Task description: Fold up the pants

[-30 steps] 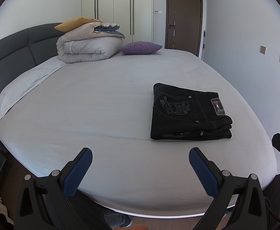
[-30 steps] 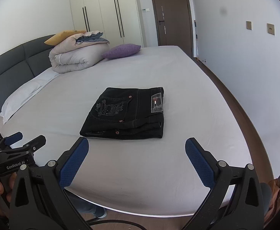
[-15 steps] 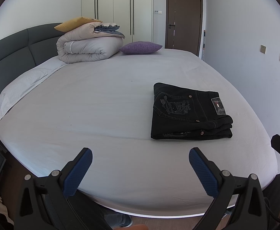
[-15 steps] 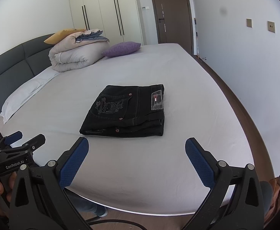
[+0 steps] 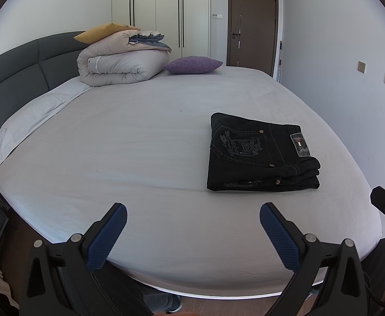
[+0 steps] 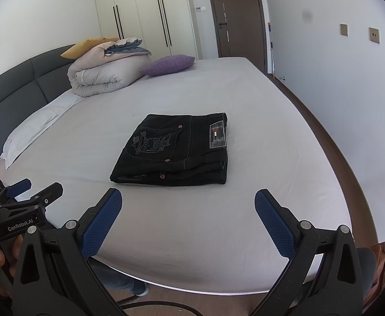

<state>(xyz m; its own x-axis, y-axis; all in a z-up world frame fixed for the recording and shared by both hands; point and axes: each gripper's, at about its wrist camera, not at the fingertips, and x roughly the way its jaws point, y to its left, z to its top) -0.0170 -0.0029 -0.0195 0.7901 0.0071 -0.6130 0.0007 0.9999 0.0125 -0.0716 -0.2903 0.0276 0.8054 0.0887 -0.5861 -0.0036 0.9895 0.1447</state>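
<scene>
A pair of black jeans (image 5: 258, 152) lies folded into a compact rectangle on the white bed (image 5: 139, 142), back pocket and waist label up. It also shows in the right wrist view (image 6: 176, 150). My left gripper (image 5: 192, 210) is open and empty, held back over the bed's near edge, left of the jeans. My right gripper (image 6: 187, 197) is open and empty, just short of the jeans' near edge. The left gripper shows at the left edge of the right wrist view (image 6: 31, 192).
A rolled beige duvet (image 5: 121, 63) with a yellow cushion (image 5: 100, 30) and a purple pillow (image 5: 192, 64) sit at the far end by the grey headboard (image 5: 16, 71). A white pillow (image 5: 29, 121) lies at the left. Wardrobes, a brown door (image 5: 251, 23) and a wall stand beyond.
The right wrist view has shifted slightly, with the jeans a little higher in frame. The left gripper has hardly moved. Both stay open.
</scene>
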